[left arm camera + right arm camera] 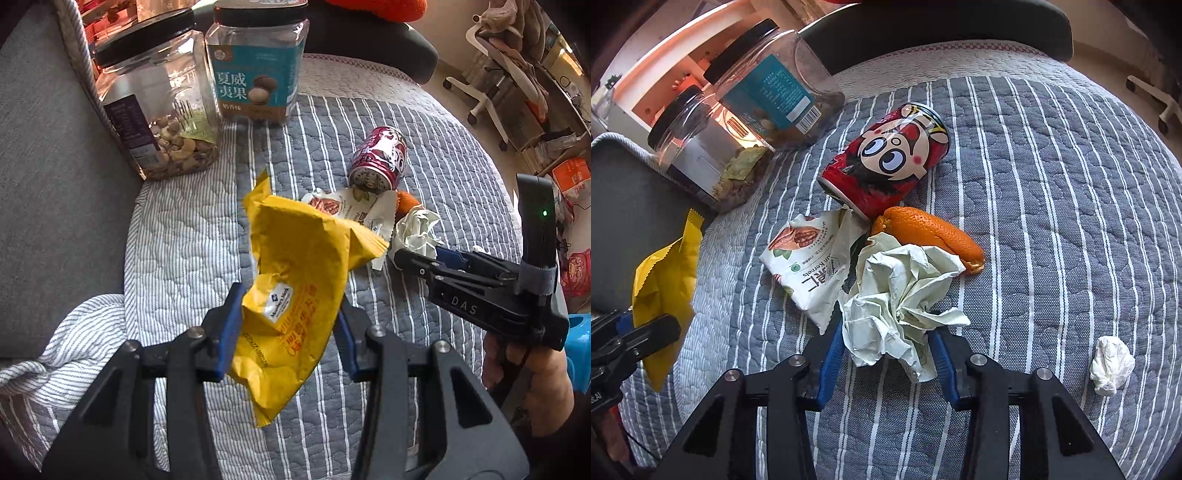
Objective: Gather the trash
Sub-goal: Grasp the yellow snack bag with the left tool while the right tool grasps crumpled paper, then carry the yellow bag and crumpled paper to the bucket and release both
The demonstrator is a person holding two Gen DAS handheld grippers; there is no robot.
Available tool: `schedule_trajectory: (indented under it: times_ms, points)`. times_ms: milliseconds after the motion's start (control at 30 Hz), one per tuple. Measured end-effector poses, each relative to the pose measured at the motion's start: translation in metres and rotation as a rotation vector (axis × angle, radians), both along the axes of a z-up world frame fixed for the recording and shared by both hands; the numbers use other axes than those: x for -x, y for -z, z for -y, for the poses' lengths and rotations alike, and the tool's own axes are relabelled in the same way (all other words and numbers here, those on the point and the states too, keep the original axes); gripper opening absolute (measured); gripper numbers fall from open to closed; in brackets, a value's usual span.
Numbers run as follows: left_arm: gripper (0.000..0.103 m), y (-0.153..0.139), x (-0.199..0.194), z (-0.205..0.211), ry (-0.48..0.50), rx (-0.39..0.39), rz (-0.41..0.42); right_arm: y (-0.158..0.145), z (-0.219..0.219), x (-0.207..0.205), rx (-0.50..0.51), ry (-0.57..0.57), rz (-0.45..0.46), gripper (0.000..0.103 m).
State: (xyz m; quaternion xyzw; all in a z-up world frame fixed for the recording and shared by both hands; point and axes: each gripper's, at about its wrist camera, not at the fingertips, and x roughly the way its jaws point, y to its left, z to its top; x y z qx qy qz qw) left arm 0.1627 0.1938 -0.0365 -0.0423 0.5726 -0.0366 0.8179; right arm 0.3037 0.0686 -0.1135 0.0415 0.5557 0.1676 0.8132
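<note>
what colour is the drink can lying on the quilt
The tipped-over metal drink can is red with a cartoon face of big round eyes and black hair, clearest in the right wrist view.

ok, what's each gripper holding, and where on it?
Left gripper: crinkled yellow snack wrapper, pinched across its lower middle. Right gripper: crumpled pale paper ball, by its near lower edge.

Open striped quilt [1052, 221] lies to the right of the trash cluster, broken only by a small white wad [1112, 365]. Ahead, the red can [886, 162], orange peel [931, 232] and nut wrapper [812, 266] crowd together, touching or nearly so. Two jars [159, 110] block the far left edge, apparently against the grey cushion [44, 184].
</note>
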Motion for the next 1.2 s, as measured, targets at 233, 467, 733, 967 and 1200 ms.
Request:
schedule_trajectory:
  times_ms: [233,467,733,967,1200]
  points:
    - [0.047,-0.009,0.001,0.013,0.013,-0.004,0.028,-0.020,0.010,0.011,-0.006,-0.002,0.029,0.035]
    - [0.047,-0.021,0.000,0.038,0.044,-0.002,0.067,-0.052,0.040,0.026,-0.020,0.032,0.074,0.035]
    - [0.047,-0.032,-0.007,0.091,0.121,0.010,0.101,-0.082,0.093,0.036,-0.015,0.109,0.118,0.035]
    - [0.047,-0.037,-0.013,0.146,0.199,0.016,0.114,-0.098,0.152,0.054,0.015,0.191,0.134,0.035]
    - [0.047,-0.038,-0.013,0.199,0.269,0.027,0.124,-0.110,0.217,0.075,0.048,0.291,0.141,0.036]
